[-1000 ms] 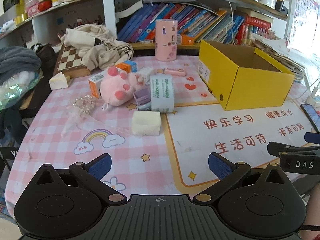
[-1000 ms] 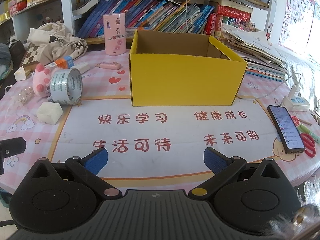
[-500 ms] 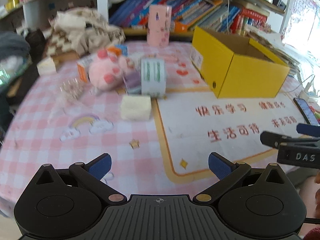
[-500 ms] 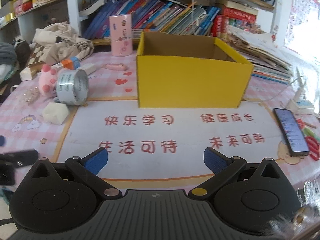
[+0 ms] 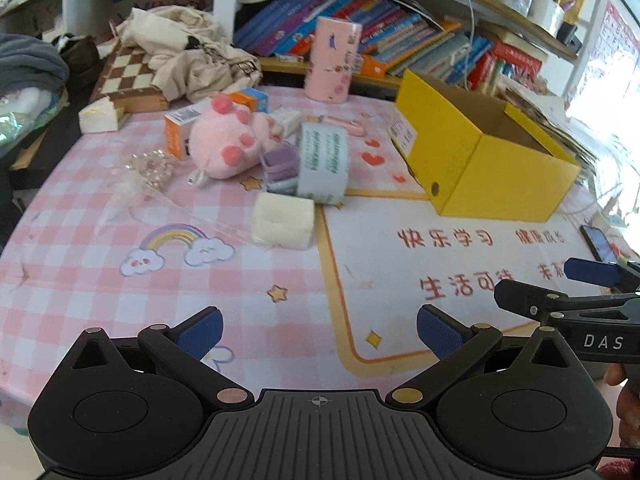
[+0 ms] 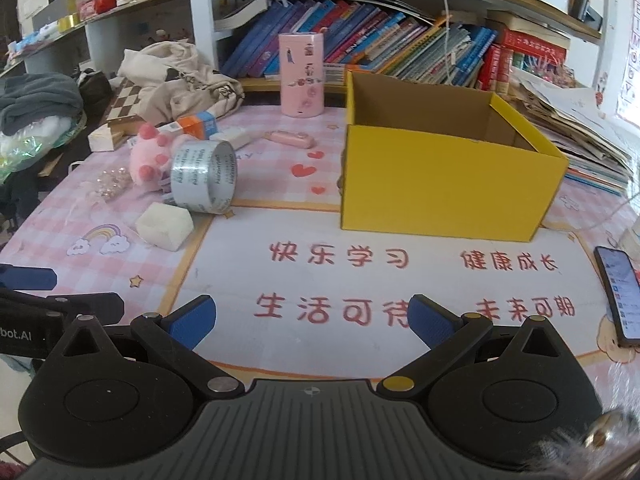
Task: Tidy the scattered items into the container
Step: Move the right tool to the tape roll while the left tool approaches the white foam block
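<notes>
2 grippers, left gripper (image 5: 318, 330) and right gripper (image 6: 310, 316), are held over the table's (image 6: 360, 352) near edge, jaws spread wide, nothing gripped. Yellow box (image 6: 444, 184) is set toward the far right; tape roll (image 6: 204, 180), pink plush (image 6: 150, 158) and white block (image 6: 165, 226) are clustered toward the far-left side.

Matt cardboard box (image 6: 448, 184), glossy tape roll (image 6: 204, 182), fluffy plush toy (image 5: 228, 146), smooth printed tablecloth (image 5: 80, 280).

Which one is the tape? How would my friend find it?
Start at the yellow box and look left across the pink table. The tape stands on its edge between a pink plush and a white block. It is the only silvery ring.
</notes>
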`<state>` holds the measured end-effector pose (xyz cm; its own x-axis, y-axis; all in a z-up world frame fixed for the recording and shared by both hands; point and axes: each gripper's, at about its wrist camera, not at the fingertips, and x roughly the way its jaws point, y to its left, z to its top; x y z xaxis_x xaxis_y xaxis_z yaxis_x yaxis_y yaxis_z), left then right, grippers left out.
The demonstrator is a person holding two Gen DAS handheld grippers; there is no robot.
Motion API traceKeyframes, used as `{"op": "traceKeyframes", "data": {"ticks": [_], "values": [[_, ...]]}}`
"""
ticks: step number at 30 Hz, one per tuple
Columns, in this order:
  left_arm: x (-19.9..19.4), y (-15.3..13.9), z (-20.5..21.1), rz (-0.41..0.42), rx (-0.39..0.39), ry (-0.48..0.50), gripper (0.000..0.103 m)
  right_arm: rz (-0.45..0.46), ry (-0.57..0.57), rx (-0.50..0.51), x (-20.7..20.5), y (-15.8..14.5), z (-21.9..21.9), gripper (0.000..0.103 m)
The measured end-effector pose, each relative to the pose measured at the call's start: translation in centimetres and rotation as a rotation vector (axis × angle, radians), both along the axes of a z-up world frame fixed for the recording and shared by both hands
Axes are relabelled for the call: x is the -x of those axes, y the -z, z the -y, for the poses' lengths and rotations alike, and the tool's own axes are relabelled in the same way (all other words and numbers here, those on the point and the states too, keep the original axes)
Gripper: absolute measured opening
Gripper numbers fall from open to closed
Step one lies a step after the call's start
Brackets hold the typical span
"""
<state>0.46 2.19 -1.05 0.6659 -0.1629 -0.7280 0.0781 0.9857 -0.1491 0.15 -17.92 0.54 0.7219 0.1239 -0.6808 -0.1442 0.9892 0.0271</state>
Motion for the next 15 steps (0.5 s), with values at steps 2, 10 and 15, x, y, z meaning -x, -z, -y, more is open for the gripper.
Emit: {"op": "traceKeyframes", "data": {"ticks": [2,10,15], "values": [[-0.1,-0.2,-0.1,0.018,-0.022,-0.008,0.103,0.002,-0.016,-0.002,-0.4,-0.1,-0.4,0.103],[-0.4,-0.4,-1.5,0.033,-0.061,-0.048,0.103,0.005,-0.089,0.005,-2.5,-0.2,-2.6,0.102],[-0.7,-0.5,-2.5,0.030,-0.065,-0.090,0.103,0.010,-0.129,-0.010,-4.0,-0.4,-3.6,0.102]]}}
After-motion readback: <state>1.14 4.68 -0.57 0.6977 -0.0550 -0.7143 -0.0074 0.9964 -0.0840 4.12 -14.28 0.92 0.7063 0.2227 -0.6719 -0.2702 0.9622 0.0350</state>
